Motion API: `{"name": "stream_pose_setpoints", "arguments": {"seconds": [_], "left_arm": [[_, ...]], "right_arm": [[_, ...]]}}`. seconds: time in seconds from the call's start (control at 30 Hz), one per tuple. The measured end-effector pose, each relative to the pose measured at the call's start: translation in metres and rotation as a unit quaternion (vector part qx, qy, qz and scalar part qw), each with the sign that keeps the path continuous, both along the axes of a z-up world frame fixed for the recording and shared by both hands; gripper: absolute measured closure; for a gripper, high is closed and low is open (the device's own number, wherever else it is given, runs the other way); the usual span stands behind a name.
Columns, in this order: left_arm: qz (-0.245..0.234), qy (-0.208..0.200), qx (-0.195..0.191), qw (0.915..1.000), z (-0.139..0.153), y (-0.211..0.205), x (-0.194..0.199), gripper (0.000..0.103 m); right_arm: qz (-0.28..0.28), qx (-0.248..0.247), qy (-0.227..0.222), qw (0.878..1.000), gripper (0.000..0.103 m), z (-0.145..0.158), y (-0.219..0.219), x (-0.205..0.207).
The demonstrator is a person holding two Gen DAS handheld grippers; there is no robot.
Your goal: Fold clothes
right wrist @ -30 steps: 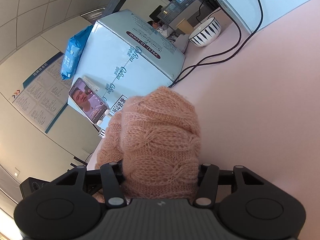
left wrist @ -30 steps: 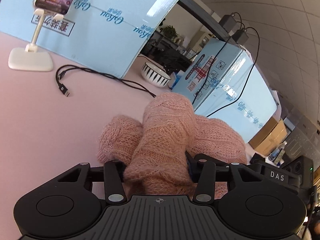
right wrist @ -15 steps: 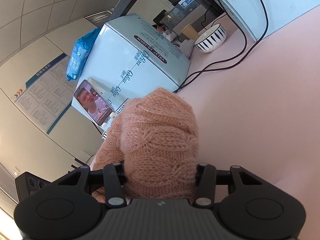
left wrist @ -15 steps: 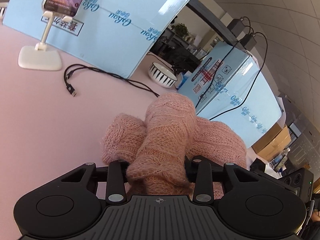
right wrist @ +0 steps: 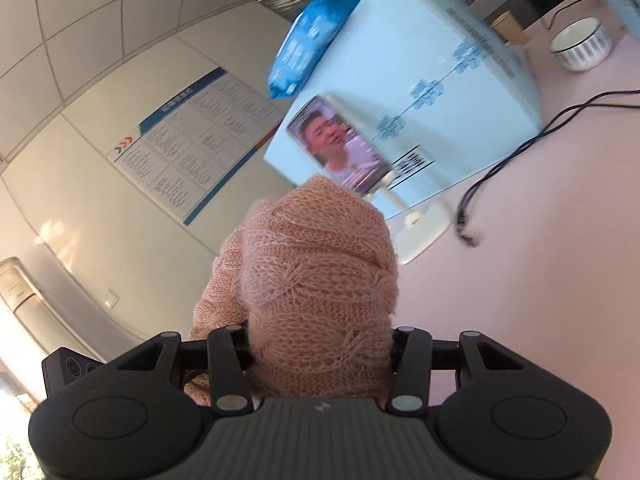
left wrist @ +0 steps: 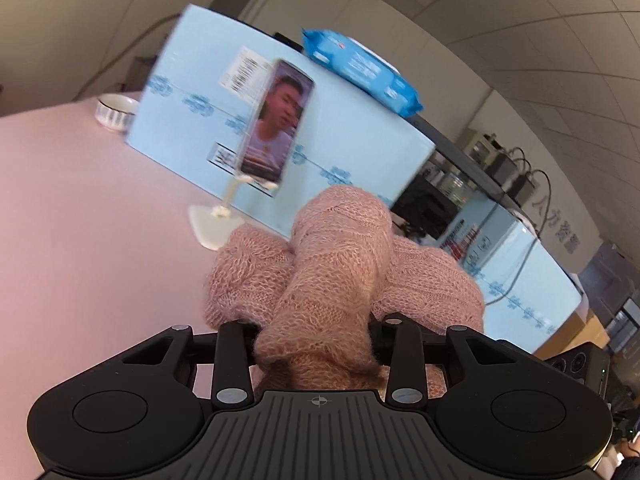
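Pink cable-knit sweater [left wrist: 332,280] hangs bunched above the pink tabletop [left wrist: 80,240], lifted in front of the phone on its stand [left wrist: 276,128], so no finished fold shows and the folding seems mostly ahead. The left gripper [left wrist: 320,344] pinches one wad of knit; the right gripper [right wrist: 320,344] clamps a thicker wad, jaws partly apart.
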State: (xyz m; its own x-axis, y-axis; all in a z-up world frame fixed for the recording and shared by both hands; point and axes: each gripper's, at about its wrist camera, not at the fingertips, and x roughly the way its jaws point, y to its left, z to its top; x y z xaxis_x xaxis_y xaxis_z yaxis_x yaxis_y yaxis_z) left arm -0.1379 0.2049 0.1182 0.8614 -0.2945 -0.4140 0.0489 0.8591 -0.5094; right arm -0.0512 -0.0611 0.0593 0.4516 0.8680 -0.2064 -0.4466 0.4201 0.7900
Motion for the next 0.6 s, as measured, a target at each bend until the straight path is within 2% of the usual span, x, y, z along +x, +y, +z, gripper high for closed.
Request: {"name": "stream_pose_setpoints", "arguments": {"seconds": [0.1, 0.2, 0.27, 0.33, 0.4, 0.43, 0.53, 0.6], "left_arm": [[0.049, 0.015, -0.003, 0.9987, -0.004, 0.043, -0.022, 0.067], [0.089, 0.045, -0.012, 0.9949, -0.023, 0.077, -0.035, 0.067], [0.107, 0.076, -0.029, 0.9909, -0.043, 0.097, -0.036, 0.067], [0.122, 0.104, -0.064, 0.985, -0.065, 0.114, -0.036, 0.066], [0.133, 0.124, -0.109, 0.9774, -0.089, 0.13, -0.037, 0.06], [0.13, 0.117, -0.128, 0.9762, -0.096, 0.136, -0.039, 0.059], [0.13, 0.121, -0.135, 0.9748, -0.098, 0.14, -0.037, 0.051], [0.14, 0.116, -0.146, 0.9724, -0.099, 0.14, -0.039, 0.033]], "right_arm": [[0.057, 0.006, 0.034, 0.998, 0.054, -0.009, 0.051, 0.009], [0.094, -0.009, 0.072, 0.993, 0.054, -0.027, 0.091, 0.014], [0.107, -0.034, 0.103, 0.988, 0.054, -0.043, 0.114, 0.014], [0.113, -0.061, 0.133, 0.983, 0.054, -0.06, 0.129, 0.014], [0.114, -0.068, 0.149, 0.98, 0.052, -0.071, 0.135, 0.012], [0.115, -0.066, 0.144, 0.981, 0.052, -0.07, 0.135, 0.011], [0.116, -0.076, 0.147, 0.979, 0.049, -0.067, 0.136, 0.007], [0.116, -0.076, 0.147, 0.979, 0.045, -0.067, 0.136, 0.005]]}}
